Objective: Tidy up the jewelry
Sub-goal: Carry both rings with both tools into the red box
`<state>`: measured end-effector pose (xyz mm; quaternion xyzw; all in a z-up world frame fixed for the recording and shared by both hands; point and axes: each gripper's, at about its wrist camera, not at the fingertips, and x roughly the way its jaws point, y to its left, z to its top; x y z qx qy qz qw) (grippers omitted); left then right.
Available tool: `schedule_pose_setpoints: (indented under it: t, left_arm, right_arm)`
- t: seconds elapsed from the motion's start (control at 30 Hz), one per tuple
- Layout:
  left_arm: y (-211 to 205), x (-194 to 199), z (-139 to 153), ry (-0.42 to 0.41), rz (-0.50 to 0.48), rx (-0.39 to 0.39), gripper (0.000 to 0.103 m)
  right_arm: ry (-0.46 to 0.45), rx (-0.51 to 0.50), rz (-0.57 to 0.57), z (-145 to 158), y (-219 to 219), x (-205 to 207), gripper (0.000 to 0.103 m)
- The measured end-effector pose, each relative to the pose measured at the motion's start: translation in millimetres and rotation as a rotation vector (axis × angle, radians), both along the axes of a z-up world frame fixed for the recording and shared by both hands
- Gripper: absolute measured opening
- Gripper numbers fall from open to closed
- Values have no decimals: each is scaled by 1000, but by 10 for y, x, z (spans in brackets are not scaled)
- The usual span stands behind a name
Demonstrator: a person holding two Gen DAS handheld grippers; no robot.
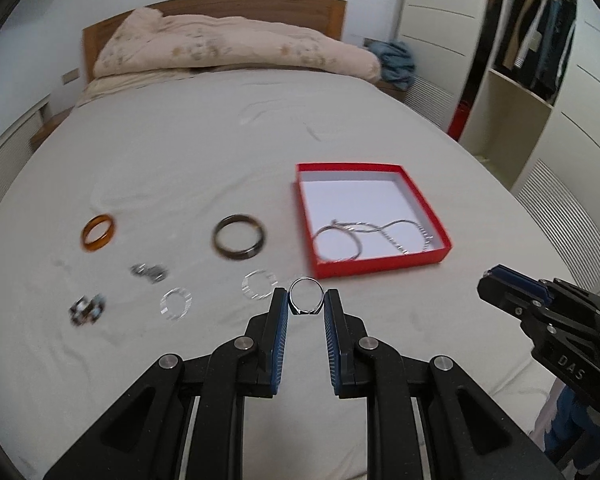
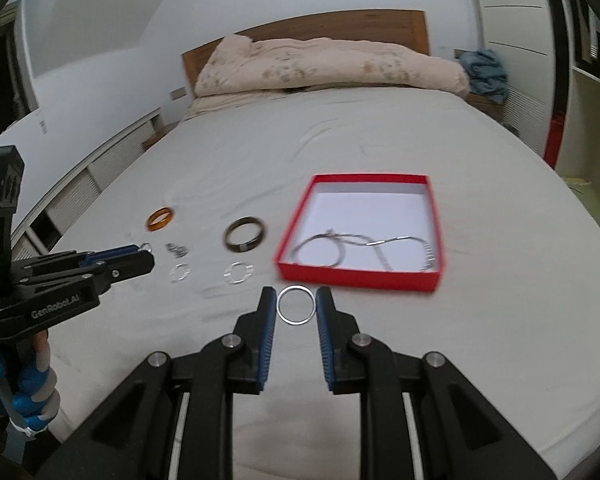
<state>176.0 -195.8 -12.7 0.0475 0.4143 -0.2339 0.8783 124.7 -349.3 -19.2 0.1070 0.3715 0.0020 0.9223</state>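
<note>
My left gripper (image 1: 307,303) is shut on a silver ring (image 1: 307,297) with a dark top, held above the bed. My right gripper (image 2: 296,305) is shut on a plain silver ring (image 2: 296,305), also held in the air. A red box (image 1: 380,262) with a white floor holds a silver chain and a thin bangle (image 1: 340,242); it also shows in the right wrist view (image 2: 356,276). On the sheet lie an orange bangle (image 1: 99,233), a dark bangle (image 1: 239,236), two clear rings (image 1: 260,284) (image 1: 176,304) and small metal pieces (image 1: 150,272) (image 1: 86,310).
The grey bed sheet (image 1: 180,160) is wrinkled. A folded beige duvet (image 1: 236,46) lies against the wooden headboard. A wardrobe with open shelves (image 1: 520,92) stands at the right. Blue cloth (image 1: 396,62) lies on a bedside stand.
</note>
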Motion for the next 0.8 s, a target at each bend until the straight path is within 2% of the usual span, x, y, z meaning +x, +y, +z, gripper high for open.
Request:
schedule_pose_setpoints:
  t: [0.17, 0.4, 0.6, 0.8]
  left_arm:
    - [-391, 293, -131, 17, -44, 14, 18]
    - [-837, 729, -449, 46, -85, 46, 18]
    - [-1038, 1038, -832, 97, -82, 65, 18]
    - [-1136, 1228, -1097, 127, -85, 81, 18]
  right_arm:
    - [17, -3, -32, -134, -288, 223, 19]
    - [66, -1, -56, -513, -619, 739, 19]
    - [129, -8, -50, -911, -781, 1163, 19]
    - [176, -14, -37, -1160, -847, 1354, 19]
